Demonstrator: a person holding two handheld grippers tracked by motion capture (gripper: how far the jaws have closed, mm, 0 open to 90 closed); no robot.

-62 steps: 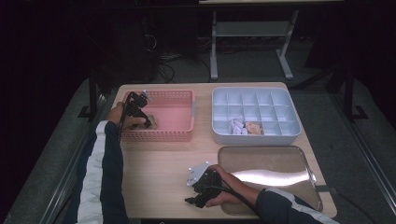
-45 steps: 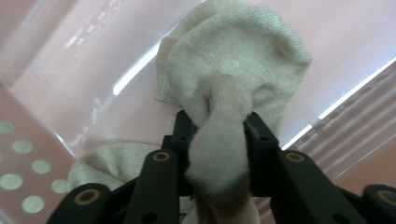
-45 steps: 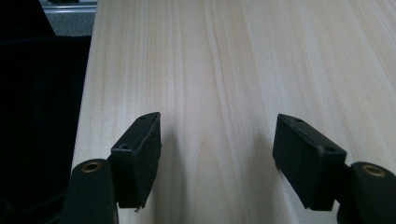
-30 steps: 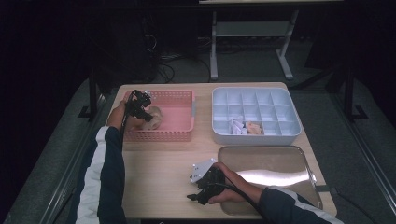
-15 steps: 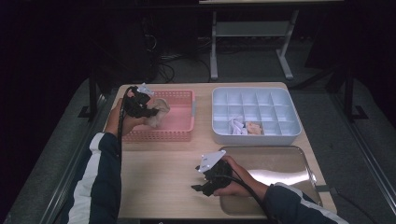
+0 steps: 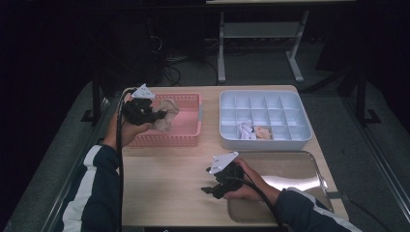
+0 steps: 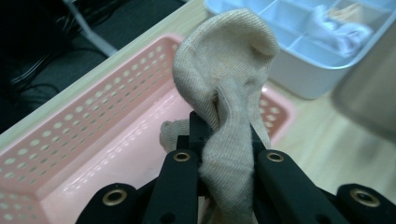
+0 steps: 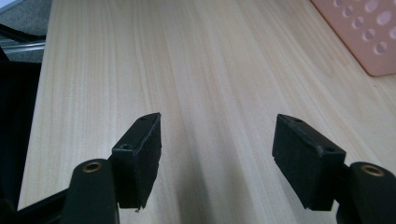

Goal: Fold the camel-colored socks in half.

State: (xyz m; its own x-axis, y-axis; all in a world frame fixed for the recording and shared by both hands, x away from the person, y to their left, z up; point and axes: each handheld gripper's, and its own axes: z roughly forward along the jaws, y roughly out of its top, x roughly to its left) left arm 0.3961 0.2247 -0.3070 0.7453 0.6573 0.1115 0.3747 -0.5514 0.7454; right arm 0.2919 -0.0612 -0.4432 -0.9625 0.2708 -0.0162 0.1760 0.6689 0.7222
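One beige sock (image 7: 224, 93) pinched in my left gripper (image 7: 224, 154), held above pink basket (image 6: 186, 133). Keep squeeze firm, lift clear of basket rim. My right gripper (image 8: 217, 154) gapes empty, near basket's front corner.

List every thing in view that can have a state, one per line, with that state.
left gripper: shut on the beige sock
beige sock: bunched, lifted above the pink basket
pink basket: upright on the table
right gripper: open, nothing between the jaws
white divided tray: two compartments filled
metal tray: empty
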